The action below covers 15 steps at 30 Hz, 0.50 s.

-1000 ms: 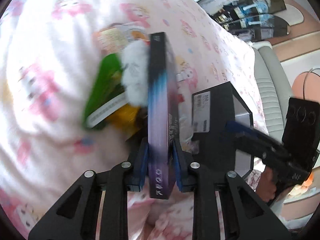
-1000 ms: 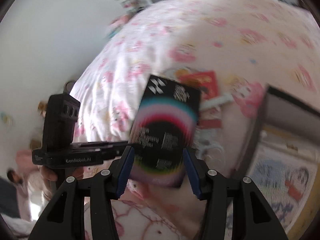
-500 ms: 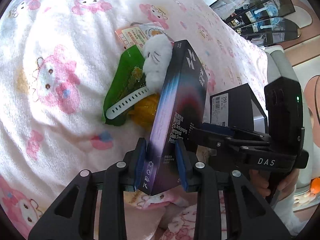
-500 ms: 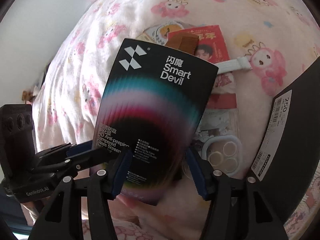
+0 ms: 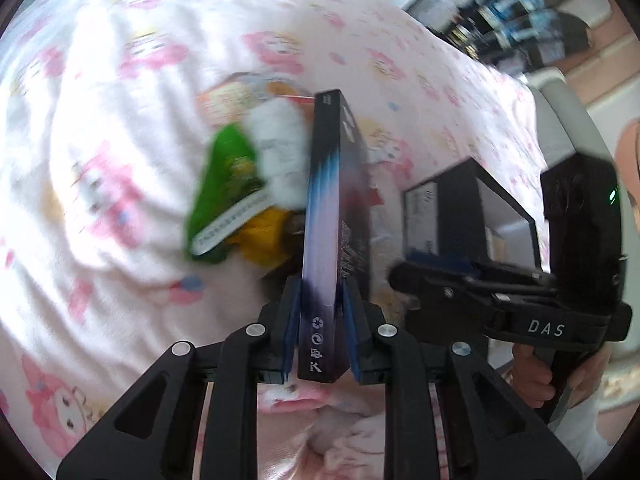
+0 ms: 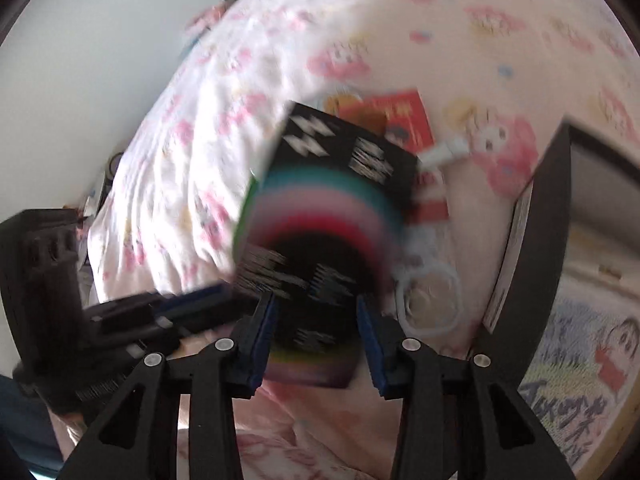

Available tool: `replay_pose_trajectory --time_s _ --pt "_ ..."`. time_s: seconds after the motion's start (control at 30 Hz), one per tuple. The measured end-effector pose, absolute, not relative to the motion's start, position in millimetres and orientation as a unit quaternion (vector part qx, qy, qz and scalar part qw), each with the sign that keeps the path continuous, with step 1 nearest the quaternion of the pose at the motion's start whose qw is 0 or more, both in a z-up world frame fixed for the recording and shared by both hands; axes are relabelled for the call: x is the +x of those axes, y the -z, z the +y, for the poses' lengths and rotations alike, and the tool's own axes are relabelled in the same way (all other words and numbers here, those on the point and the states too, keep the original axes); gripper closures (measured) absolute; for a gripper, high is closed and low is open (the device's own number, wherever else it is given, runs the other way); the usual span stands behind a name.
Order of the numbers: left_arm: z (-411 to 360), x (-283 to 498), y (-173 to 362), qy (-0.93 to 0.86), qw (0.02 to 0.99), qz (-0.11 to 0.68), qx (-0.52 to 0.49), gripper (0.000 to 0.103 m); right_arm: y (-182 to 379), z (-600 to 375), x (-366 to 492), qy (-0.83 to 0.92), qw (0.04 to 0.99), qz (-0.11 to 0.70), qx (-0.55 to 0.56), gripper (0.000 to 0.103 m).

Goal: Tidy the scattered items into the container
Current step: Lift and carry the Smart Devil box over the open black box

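A flat black box with a rainbow print [image 5: 324, 200] is held up above the pink bedspread, edge-on in the left wrist view. My left gripper [image 5: 320, 292] is closing across its thin sides, and the pads touch it. In the right wrist view the printed face [image 6: 328, 208] shows, blurred. My right gripper [image 6: 316, 312] is closing across its width, pads against both edges. The black container [image 5: 440, 216] stands open to the right, and its labelled wall [image 6: 548, 220] shows there too.
A green packet [image 5: 224, 184], a white plush [image 5: 280, 152], a yellow item [image 5: 264, 240] and a white strap [image 5: 228, 228] lie behind the box. A red card [image 6: 404, 120] and a white ring-shaped case [image 6: 428, 300] lie near the container. A hand [image 5: 532, 380] grips the right tool.
The box swung from face-on back to edge-on in the left wrist view. Both pairs of jaws have narrowed onto it. The right gripper has sunk a little and its view has blurred.
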<state>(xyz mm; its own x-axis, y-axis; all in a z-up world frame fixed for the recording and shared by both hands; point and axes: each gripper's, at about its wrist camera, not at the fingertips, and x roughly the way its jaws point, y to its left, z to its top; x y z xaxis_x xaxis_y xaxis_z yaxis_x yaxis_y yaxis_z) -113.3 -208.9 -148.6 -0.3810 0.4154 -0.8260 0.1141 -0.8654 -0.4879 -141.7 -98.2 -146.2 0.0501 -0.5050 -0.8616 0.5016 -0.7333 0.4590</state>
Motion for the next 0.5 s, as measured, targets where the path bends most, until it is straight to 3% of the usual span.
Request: replay_pose_trajectory --time_s 0.17,0.33,0.5 --pt "-222.4 -88.7 176.6 -0.768 0.081 -0.267 -0.576 0.083 159.6 -114.9 -137.6 0.666 0.380 0.042 0.640 0.043" --pt "-223.1 -97.1 189.0 -0.770 0.074 -0.244 -0.585 0.076 191.3 -137.8 -138.2 0.649 0.366 0.113 0.658 0.039" --pt "-218.9 -114.1 194.5 -0.771 0.099 -0.263 -0.572 0.072 199.2 -141.1 -146.5 0.638 0.388 0.060 0.662 0.039"
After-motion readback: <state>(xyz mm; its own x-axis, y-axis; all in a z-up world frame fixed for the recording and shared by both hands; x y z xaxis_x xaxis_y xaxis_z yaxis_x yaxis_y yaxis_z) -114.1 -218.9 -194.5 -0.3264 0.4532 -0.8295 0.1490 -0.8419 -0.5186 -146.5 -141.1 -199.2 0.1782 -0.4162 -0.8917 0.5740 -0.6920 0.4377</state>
